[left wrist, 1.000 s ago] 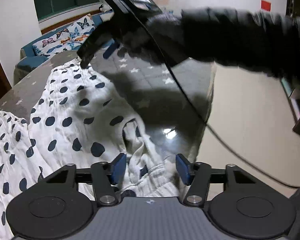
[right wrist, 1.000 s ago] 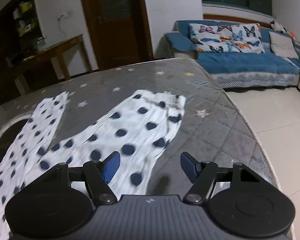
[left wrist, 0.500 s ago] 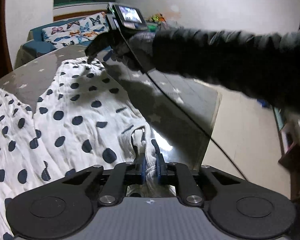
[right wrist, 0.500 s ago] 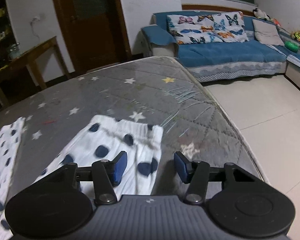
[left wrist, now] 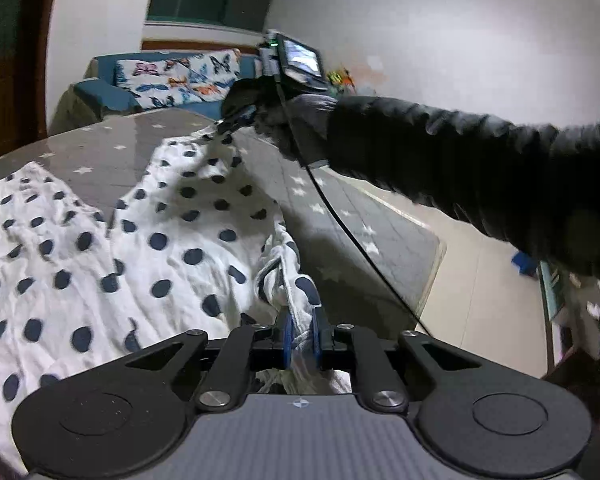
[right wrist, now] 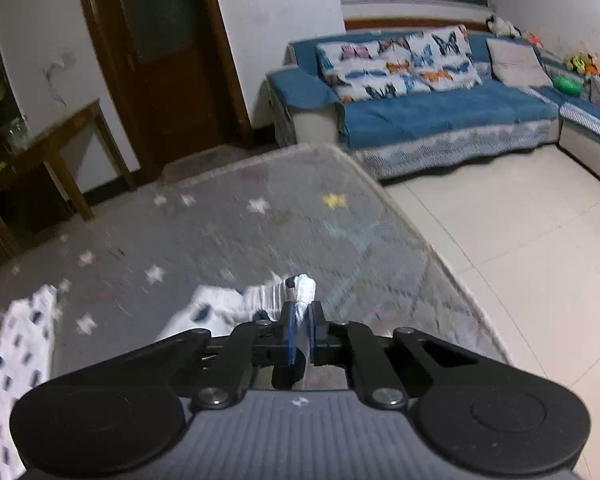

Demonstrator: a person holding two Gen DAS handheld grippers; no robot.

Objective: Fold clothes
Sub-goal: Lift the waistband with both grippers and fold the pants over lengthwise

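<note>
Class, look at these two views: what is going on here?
A person with a gripper in each hand is folding a polka-dot garment spread on a star-patterned mattress. The left gripper is shut on a bunched edge near the camera. The right gripper is shut on another edge, farther along the mattress. Both hold cloth; no fold is made yet.

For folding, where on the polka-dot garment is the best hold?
At its right edge, approached from the mattress's floor side. The polka-dot garment lies flat with that edge bunched, where the left gripper and right gripper already pinch it.
</note>
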